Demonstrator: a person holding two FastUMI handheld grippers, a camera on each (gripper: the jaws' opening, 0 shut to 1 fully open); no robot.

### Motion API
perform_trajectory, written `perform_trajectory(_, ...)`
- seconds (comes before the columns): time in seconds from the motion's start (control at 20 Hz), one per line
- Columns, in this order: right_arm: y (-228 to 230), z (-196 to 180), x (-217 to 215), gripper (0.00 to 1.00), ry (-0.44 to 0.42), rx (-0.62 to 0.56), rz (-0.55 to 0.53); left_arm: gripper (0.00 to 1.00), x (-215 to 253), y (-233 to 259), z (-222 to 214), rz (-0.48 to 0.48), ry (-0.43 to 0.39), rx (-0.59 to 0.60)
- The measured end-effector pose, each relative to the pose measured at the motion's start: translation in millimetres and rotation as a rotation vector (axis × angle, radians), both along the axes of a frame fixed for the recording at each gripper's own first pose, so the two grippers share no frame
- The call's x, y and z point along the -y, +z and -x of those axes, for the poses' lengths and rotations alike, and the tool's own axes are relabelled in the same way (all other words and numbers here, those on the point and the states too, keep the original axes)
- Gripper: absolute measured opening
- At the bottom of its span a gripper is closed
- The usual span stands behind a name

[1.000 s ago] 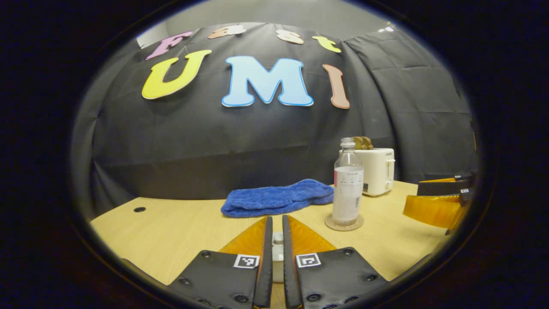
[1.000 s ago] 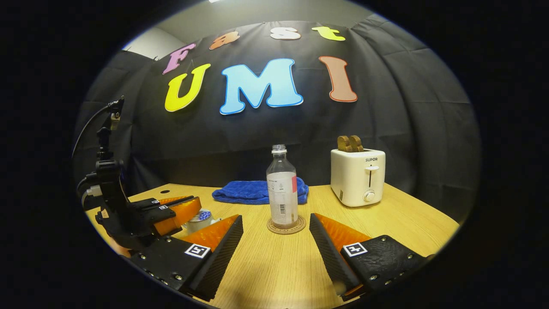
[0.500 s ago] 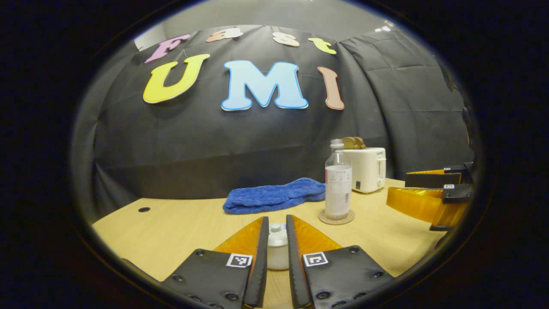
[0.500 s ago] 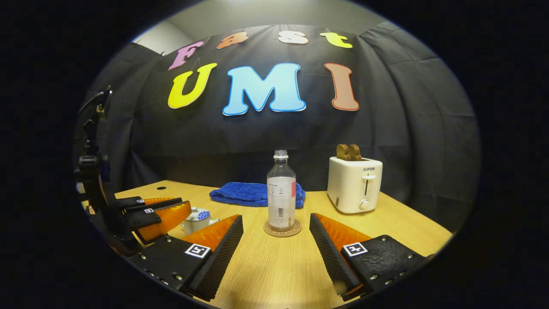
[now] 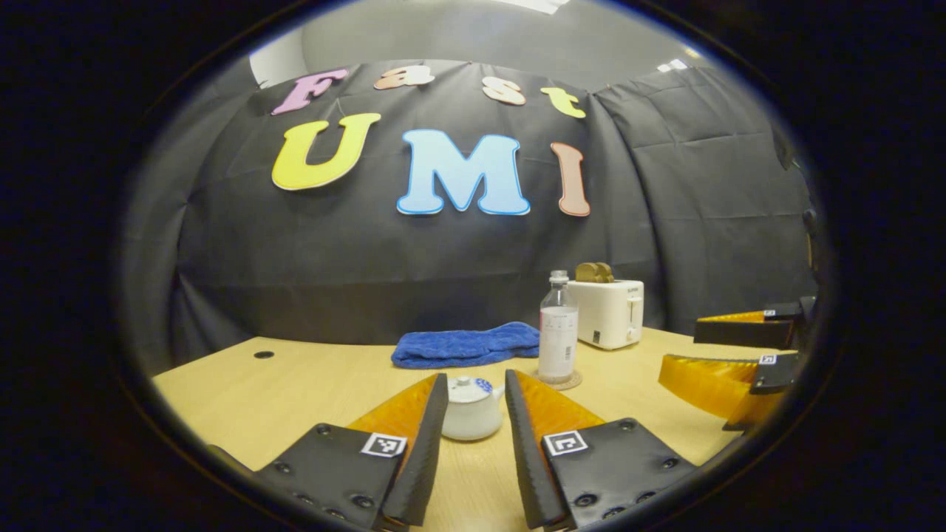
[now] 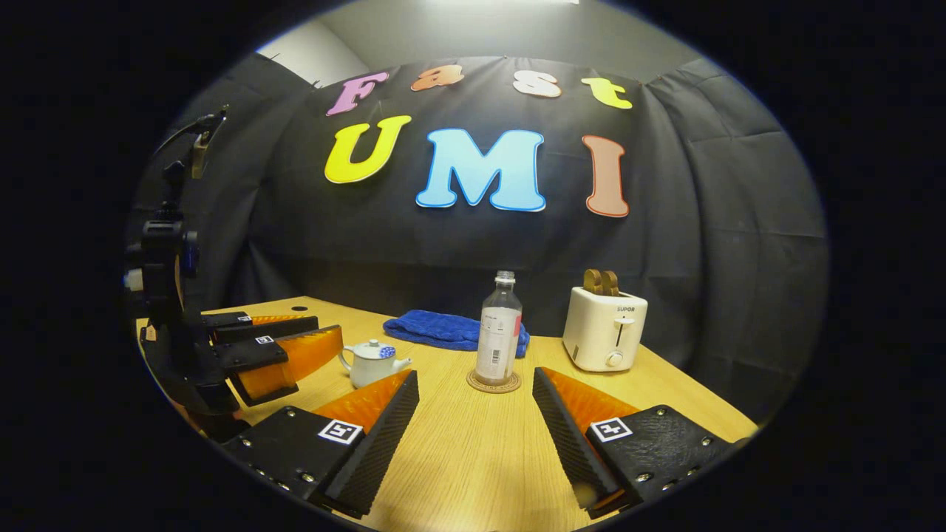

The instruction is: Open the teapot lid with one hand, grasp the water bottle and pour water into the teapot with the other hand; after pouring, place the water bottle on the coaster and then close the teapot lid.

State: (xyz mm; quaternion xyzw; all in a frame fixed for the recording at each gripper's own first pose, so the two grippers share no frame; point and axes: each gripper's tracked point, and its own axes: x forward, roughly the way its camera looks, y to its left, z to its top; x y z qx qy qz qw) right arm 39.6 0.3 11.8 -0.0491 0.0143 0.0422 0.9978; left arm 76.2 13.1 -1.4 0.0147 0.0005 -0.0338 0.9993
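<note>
Toaster (image 6: 604,329) front reads "SUPOR" (bottle (image 6: 499,329) label unreadable).

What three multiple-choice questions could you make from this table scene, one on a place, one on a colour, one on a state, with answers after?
1. Where does the bottle stand?
A. On the coaster
B. On the towel
C. On top of the toaster

2. What colour is the towel?
A. Red
B. Blue
C. White

3. How is the teapot lid?
A. Held in the left gripper
B. Lying on the table beside the pot
C. On the pot

Answers:
1 A: the right gripper view shows the bottle upright on the round coaster, in front of the towel and left of the toaster.
2 B: the folded towel is blue in both views.
3 C: the lid sits on the pot, and the left gripper is open with nothing between its fingers; the right gripper is open too.
</note>
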Motion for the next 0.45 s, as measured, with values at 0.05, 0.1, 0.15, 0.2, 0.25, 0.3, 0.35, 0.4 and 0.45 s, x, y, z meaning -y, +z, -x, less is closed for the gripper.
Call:
perform_trajectory(0.05, 4, 9, -1, 0.96, 0.005, 0.007, 0.004, 0.57, 0, 1, 8, -0.009, 0.007, 0.002)
perform_trajectory(0.1, 4, 18, -1, 0.96, 0.007, 0.009, 0.007, 0.57, -1, -1, 16, -0.014, 0.016, -0.002)
perform_trajectory(0.15, 5, 25, -1, 0.96, 0.006, 0.013, 0.012, 0.58, 2, -2, 26, -0.009, 0.013, -0.006)
perform_trajectory(0.2, 6, 34, 0, 0.96, 0.006, 0.016, 0.018, 0.58, 4, -2, 32, -0.003, 0.011, -0.009)
perform_trajectory(0.25, 7, 40, 1, 0.96, 0.005, 0.018, 0.022, 0.64, 6, 0, 38, 0.000, 0.017, -0.004)
perform_trajectory(0.3, 9, 46, 1, 0.96, 0.004, 0.023, 0.027, 0.70, 6, 4, 47, 0.005, 0.019, 0.011)
perform_trajectory(0.35, 10, 52, 3, 0.96, -0.002, 0.027, 0.028, 0.81, 10, 9, 52, 0.007, 0.014, 0.020)
perform_trajectory(0.4, 10, 58, 7, 0.96, -0.009, 0.033, 0.028, 0.81, 14, 11, 58, 0.007, 0.007, 0.024)
perform_trajectory(0.45, 10, 62, 9, 0.96, -0.020, 0.037, 0.026, 0.80, 16, 13, 64, 0.003, 0.006, 0.025)
